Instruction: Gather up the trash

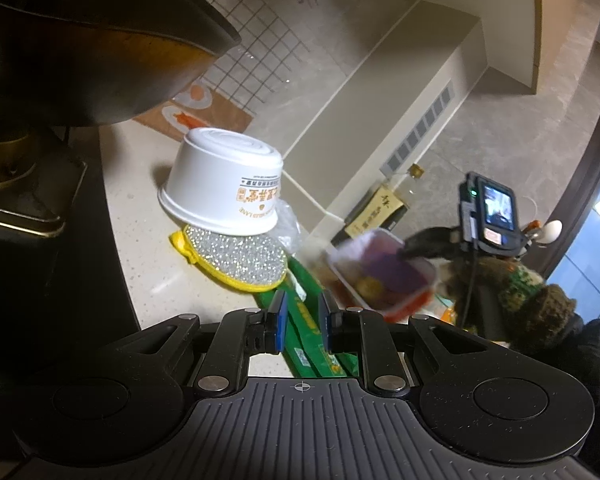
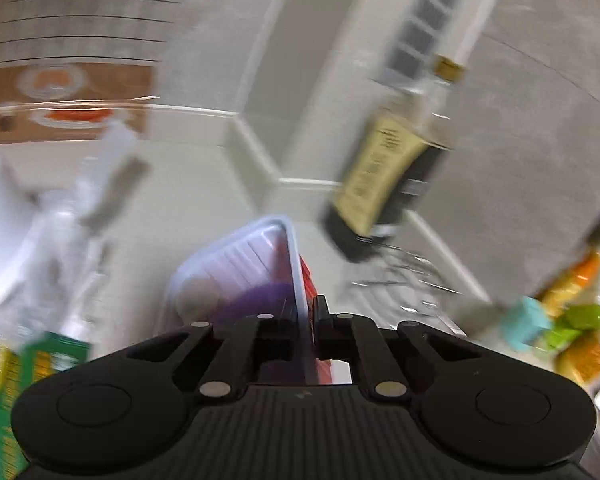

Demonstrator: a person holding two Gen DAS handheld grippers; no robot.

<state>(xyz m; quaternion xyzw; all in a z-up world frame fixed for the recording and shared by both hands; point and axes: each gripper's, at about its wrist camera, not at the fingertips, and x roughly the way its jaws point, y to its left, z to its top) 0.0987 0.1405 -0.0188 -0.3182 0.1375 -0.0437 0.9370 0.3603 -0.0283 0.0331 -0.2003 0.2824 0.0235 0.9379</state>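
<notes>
trash litters the pale surface [image 1: 140, 208]: an upturned white bowl [image 1: 224, 184] sits on a glittery yellow-edged scrubber [image 1: 236, 260], with a green wrapper [image 1: 312, 336] just beside it. left tongs [image 1: 303, 320] are spread, their blue pads [image 1: 281, 322] either side of the wrapper without touching it. right tongs [image 2: 308, 320] are pinching the rim of a clear plastic tray [image 2: 240, 276], holding it tilted above the surface near a dark bottle [image 2: 384, 160]; this view is blurred.

Upside-down orange print on white bowl [image 1: 224, 184], perhaps "LANE", bottle label [image 1: 374, 210] script unreadable
</notes>
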